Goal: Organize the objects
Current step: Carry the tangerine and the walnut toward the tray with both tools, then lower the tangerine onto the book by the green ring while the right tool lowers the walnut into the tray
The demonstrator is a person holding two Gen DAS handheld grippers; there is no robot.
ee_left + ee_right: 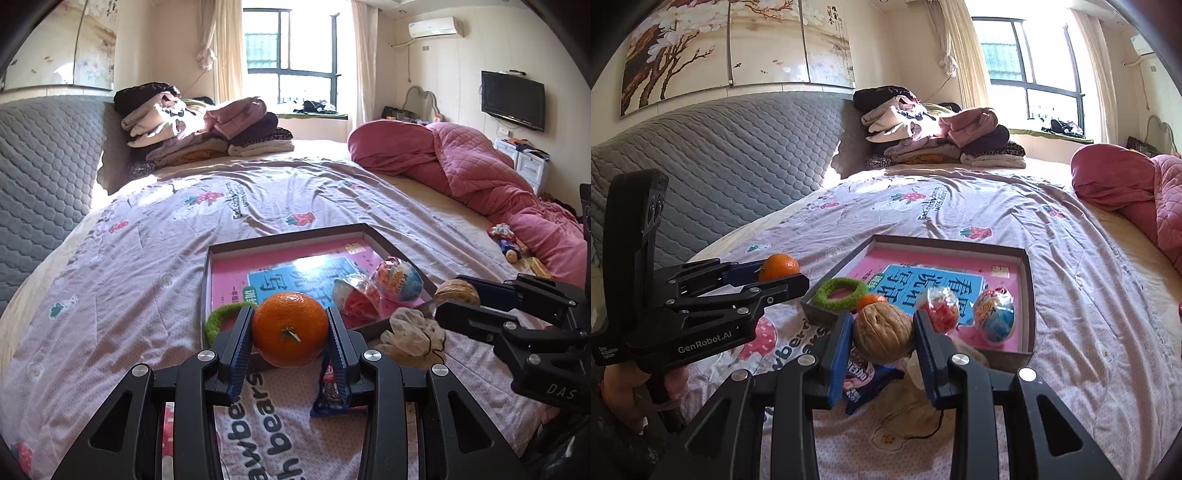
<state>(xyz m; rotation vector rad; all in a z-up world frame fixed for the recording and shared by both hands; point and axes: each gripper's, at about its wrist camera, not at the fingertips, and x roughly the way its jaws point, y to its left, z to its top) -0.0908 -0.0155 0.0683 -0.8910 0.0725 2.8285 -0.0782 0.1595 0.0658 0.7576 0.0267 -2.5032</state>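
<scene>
My left gripper (290, 328) is shut on an orange mandarin (290, 328) and holds it above the bed, just in front of the shallow box (288, 232); the mandarin also shows in the right wrist view (778, 266). My right gripper (882, 332) is shut on a walnut (882, 332), held near the box's front right corner; the walnut also shows in the left wrist view (456, 291). In the box (1028, 288) lie a pink book (931, 280), a green ring (840, 293), a second mandarin (870, 300) and two wrapped egg toys (993, 317).
A blue snack packet (860, 384) and a crumpled beige bag (413, 338) lie on the bedsheet in front of the box. Folded clothes (199, 125) are piled at the head of the bed. A pink quilt (480, 173) and small toys (508, 240) lie at the right.
</scene>
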